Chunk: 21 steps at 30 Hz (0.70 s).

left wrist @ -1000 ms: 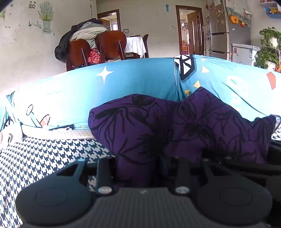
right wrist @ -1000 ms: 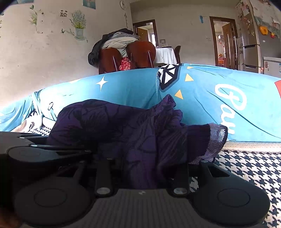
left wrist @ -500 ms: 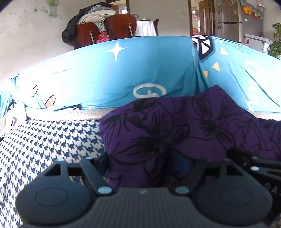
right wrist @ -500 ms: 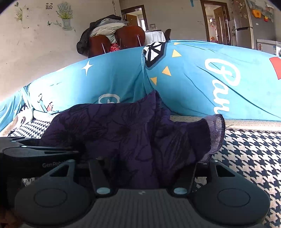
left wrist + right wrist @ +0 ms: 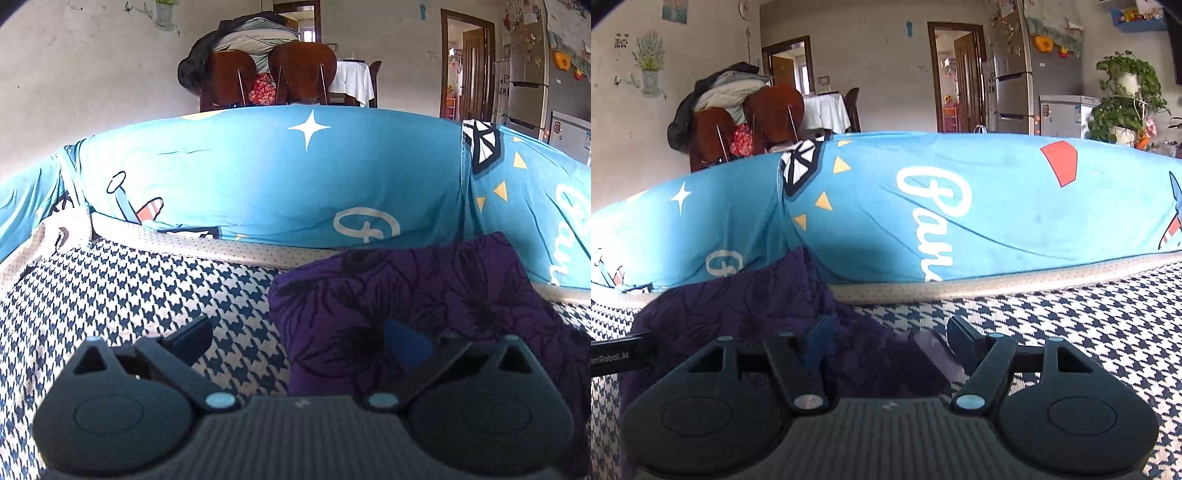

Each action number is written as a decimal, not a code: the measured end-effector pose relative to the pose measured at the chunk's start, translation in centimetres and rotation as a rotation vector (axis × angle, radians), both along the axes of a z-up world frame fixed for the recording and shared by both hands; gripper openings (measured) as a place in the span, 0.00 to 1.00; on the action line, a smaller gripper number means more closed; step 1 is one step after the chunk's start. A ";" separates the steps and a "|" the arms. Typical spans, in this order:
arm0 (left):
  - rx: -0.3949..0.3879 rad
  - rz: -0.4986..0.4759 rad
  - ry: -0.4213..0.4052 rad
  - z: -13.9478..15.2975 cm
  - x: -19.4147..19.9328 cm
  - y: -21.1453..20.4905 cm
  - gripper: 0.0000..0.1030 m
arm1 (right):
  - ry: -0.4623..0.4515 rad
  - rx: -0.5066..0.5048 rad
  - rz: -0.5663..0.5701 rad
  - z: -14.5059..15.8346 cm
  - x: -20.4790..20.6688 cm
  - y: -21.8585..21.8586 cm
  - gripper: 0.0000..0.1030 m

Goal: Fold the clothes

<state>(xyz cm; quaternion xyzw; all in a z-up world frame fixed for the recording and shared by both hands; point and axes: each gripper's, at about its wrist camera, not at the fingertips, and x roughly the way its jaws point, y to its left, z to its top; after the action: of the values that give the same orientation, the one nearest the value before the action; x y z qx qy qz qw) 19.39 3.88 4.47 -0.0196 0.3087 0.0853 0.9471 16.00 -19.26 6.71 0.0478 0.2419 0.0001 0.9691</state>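
Both grippers have just been opening, and the purple floral garment (image 5: 424, 295) has been let go. A second ago it was pinched in each of them and stood bunched high in front of both cameras; now it is seen lying lower, as a compact bundle on the houndstooth seat cover (image 5: 147, 288), close against the blue printed backrest (image 5: 277, 177). The fingers of the left gripper (image 5: 299, 336) are spread wide: the left one stands over bare houndstooth, and the right one (image 5: 406, 343) lies against the cloth's near edge, with nothing clamped. The right gripper (image 5: 890, 339) is likewise parted, a loose corner of the fabric lying between its fingers without being squeezed (whether the cloth brushes the left finger cannot be told).

From this release it is judged that one fold has been laid down and the bundle set to rest. Whether further folds are needed cannot be read from here, since the garment's full outline is hidden by the gripper bodies.

Counted: one garment to be folded is seen on the seat, two grippers, and two fingers on each. In the far room, two brown chair backs (image 5: 746, 125) can be made out with coats heaped on them, along with one white-clothed table (image 5: 823, 110), one grey fridge (image 5: 1015, 74) and two leafy plants (image 5: 1123, 96) at far right.
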 end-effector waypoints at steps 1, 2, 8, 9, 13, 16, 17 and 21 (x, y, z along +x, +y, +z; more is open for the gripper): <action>-0.004 0.005 -0.002 0.0 0.0 0.1 1.00 | -0.012 0.007 0.034 0.2 -0.1 0.1 0.67; -0.008 0.012 -0.002 0.0 0.1 0.2 1.00 | -0.022 0.013 0.072 0.3 -0.2 0.4 0.67; -0.005 0.050 0.030 -0.8 0.7 0.7 1.00 | -0.028 0.003 0.262 -0.4 -0.6 2.8 0.51; -0.007 0.055 0.032 -0.9 0.8 0.8 1.00 | -0.026 -0.002 0.283 -0.7 -0.7 3.2 0.50; -0.021 0.078 0.035 -1.2 1.1 1.3 1.00 | -0.015 -0.010 0.359 -1.5 -0.8 4.1 0.48; -0.018 0.080 0.046 -1.7 1.6 1.4 1.00 | -0.002 -0.023 0.385 -2.3 -0.8 4.6 0.48; -0.017 0.080 0.049 -1.9 1.7 1.4 1.00 | 0.008 -0.028 0.391 -2.6 -0.7 4.7 0.48; -0.019 0.083 0.069 -2.7 2.5 1.5 1.00 | 0.100 -0.017 0.335 -4.9 0.7 3.9 0.48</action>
<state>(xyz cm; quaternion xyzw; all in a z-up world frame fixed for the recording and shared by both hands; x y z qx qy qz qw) 21.87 5.42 1.72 -0.0385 0.3407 0.1221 0.9314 16.67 -15.37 1.85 -0.0014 0.2944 0.1570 0.9427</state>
